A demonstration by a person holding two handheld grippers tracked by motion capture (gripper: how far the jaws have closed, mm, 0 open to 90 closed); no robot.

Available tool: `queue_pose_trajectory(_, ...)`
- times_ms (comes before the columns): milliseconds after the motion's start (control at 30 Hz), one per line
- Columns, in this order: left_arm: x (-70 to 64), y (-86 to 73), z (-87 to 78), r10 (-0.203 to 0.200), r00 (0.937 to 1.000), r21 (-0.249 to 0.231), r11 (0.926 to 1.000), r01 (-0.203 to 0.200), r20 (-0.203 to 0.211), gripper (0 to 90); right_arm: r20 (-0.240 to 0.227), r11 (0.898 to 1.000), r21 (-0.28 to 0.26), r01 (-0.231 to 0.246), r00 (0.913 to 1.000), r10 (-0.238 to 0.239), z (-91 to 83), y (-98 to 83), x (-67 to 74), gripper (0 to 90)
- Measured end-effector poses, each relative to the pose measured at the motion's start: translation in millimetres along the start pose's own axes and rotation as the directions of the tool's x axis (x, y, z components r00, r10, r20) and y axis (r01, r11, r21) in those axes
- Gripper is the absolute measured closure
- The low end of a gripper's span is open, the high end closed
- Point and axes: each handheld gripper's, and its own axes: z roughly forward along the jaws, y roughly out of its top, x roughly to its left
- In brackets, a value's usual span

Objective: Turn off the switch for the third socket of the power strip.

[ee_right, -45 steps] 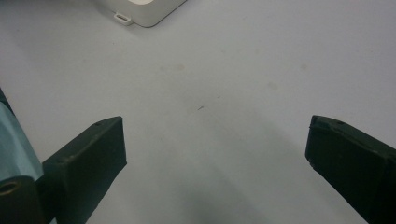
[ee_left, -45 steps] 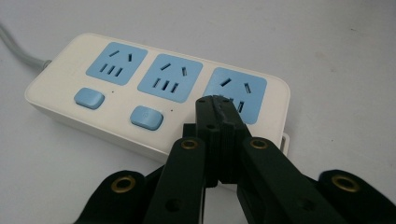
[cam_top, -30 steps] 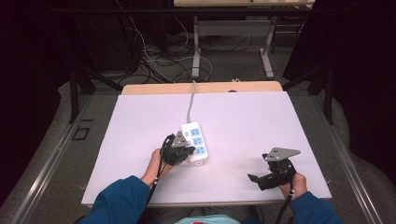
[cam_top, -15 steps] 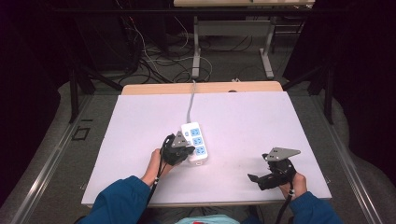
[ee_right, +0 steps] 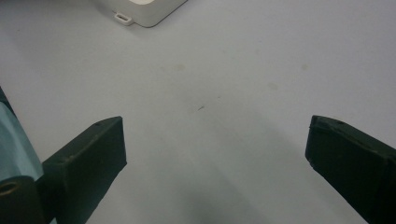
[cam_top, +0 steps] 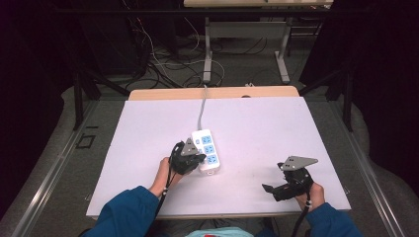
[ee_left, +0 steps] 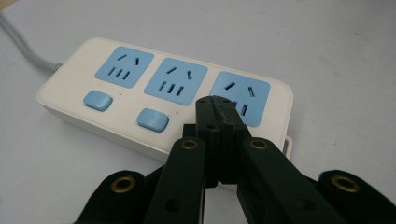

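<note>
A white power strip [cam_top: 206, 149] with three blue sockets and blue switches lies mid-table, its grey cable [cam_top: 201, 111] running to the far edge. My left gripper [cam_top: 199, 161] is shut with nothing between its jaws. In the left gripper view its closed tips [ee_left: 215, 105] rest on the near end of the power strip [ee_left: 154, 93], beside the third socket, hiding the spot where a third switch would sit. My right gripper [cam_top: 268, 189] stands open low over bare table at the front right, empty [ee_right: 215, 135]. A corner of the power strip [ee_right: 149, 11] is at the top of that view.
The white tabletop [cam_top: 257, 128] has wide bare areas left and right of the strip. A wooden strip [cam_top: 168, 94] edges its far side. Beyond it are table legs and loose cables [cam_top: 163, 64] on the floor. Blue sleeves enter from the bottom.
</note>
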Motion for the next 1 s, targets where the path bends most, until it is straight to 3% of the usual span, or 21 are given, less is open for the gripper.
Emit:
queue_pose_trajectory(33,0.5,-0.1,0.1,0.004,1.0,-0.003,1.0,-0.004,-0.004,90.0,-0.005,1.0,0.028,0.002,1.0,-0.002,-1.7,0.7,-0.2,4.6)
queue_pose_trajectory(133,1.4,-0.3,-0.1,0.002,0.9999,-0.005,1.0,-0.002,-0.012,90.0,0.001,1.0,0.007,-0.003,1.0,0.003,-0.4,0.1,0.2,4.6)
queue_pose_trajectory(300,4.1,0.1,-2.0,-0.011,0.9998,-0.016,0.9998,0.011,-0.018,90.0,-0.004,1.0,0.016,-0.001,1.0,0.001,-0.7,0.2,-0.5,4.6)
queue_pose_trajectory(467,6.7,2.3,-8.4,-0.032,0.9994,-0.029,0.9991,0.032,-0.014,78.4,-0.002,1.0,0.012,-0.003,1.0,0.003,-1.0,-0.3,-1.7,4.6)
queue_pose_trajectory(667,10.5,1.7,-15.8,-0.043,0.9983,-0.041,0.9983,0.042,-0.039,61.2,-0.002,1.0,0.005,0.002,1.0,-0.002,0.2,0.8,-0.5,4.6)
queue_pose_trajectory(1000,16.6,1.9,-24.6,-0.062,0.9946,-0.023,0.9979,0.06,-0.083,18.8,-0.007,1.0,0.004,-0.006,1.0,0.006,0.2,0.4,-0.5,4.6)
